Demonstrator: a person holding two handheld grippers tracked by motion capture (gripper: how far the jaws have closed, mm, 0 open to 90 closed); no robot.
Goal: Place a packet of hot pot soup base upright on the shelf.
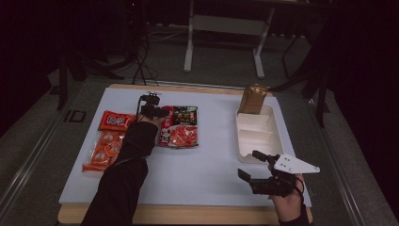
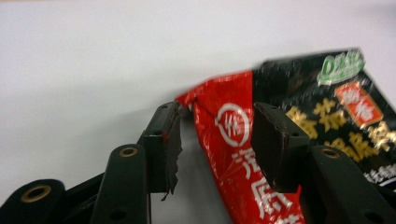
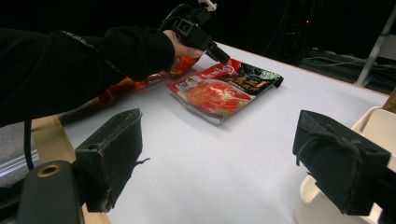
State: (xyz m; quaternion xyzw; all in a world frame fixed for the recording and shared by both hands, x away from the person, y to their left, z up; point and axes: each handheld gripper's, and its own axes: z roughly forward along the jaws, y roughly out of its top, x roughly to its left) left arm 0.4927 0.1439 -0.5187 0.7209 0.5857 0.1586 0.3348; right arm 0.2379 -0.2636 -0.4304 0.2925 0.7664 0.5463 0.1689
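1. We see the white tray point(image 1: 260, 136) well right of the black-red packet point(image 1: 179, 126), a brown bag point(image 1: 253, 99) at its far end.
2. Orange packets point(image 1: 107, 141) lie left of it.
3. Our left gripper point(image 2: 217, 135) straddles the packet's corner, jaws apart.
4. Our right gripper point(image 3: 219, 161) gapes empty.

Room around my table point(image 1: 202, 165) dark, white top alone lit from above. High view dim, grainy. My left gripper view soft, packet point(image 2: 280, 154) print blurred, glare on foil.
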